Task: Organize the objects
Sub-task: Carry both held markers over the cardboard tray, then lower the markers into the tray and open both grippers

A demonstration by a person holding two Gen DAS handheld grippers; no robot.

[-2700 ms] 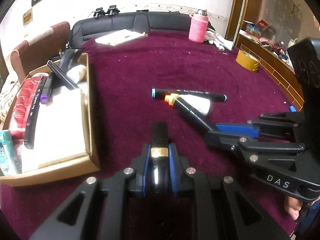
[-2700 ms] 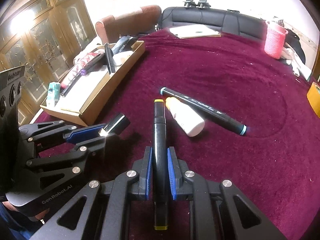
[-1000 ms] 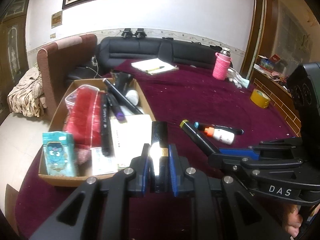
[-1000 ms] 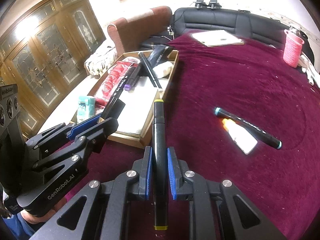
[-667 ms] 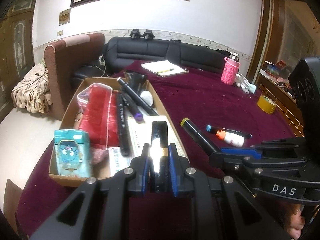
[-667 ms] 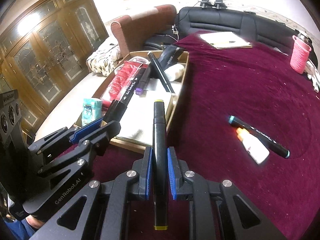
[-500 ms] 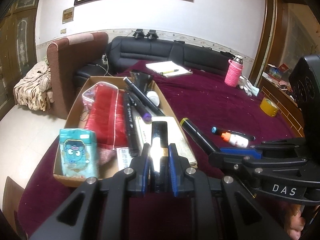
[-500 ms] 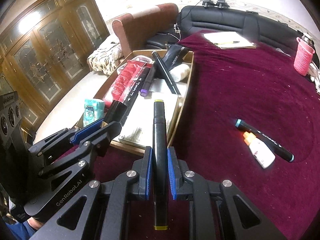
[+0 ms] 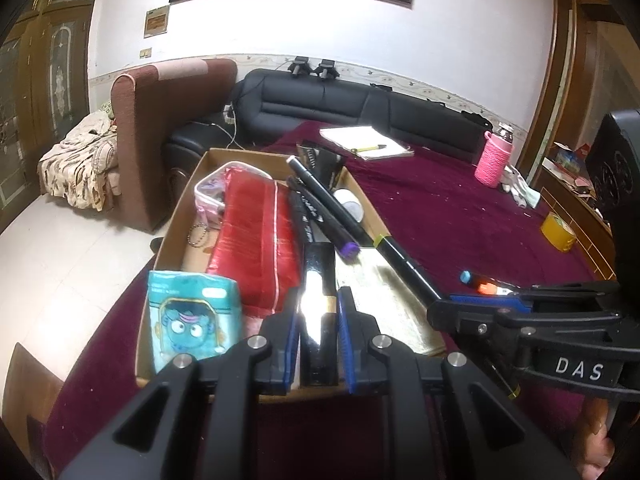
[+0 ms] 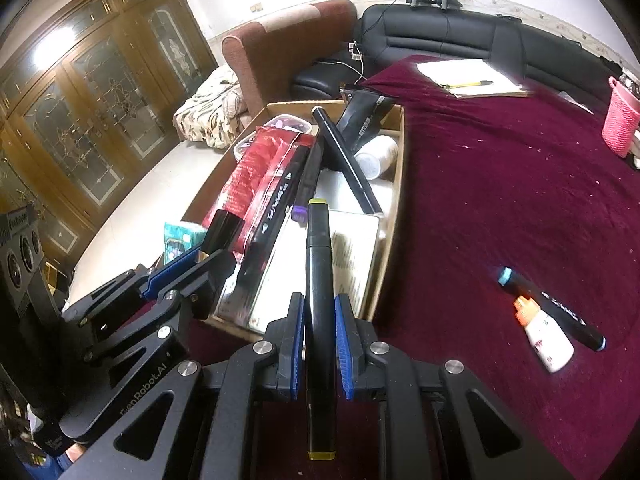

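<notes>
My left gripper (image 9: 319,312) is shut on a glossy black tube with a gold band (image 9: 319,280), held over the near end of the cardboard box (image 9: 176,216). My right gripper (image 10: 320,312) is shut on a black marker with yellow ends (image 10: 319,264); its tip reaches over the box's (image 10: 394,216) near right corner. In the left wrist view the right gripper (image 9: 448,312) and its marker (image 9: 404,262) show at right. The left gripper (image 10: 180,268) and its tube (image 10: 222,226) appear at left in the right wrist view. A black marker with blue ends (image 10: 560,312) and a small white bottle (image 10: 544,336) lie on the maroon cloth.
The box holds a red pouch (image 9: 256,236), a teal packet (image 9: 192,316), black markers (image 9: 324,204), a white booklet (image 10: 320,264) and a black packet (image 10: 366,116). A notepad (image 10: 468,72), a pink cup (image 10: 622,120) and a yellow tape roll (image 9: 558,232) sit farther off.
Both grippers have travelled left with their loads, from beside the box to over its near end. The loose marker and bottle have slid toward the right of both views.
</notes>
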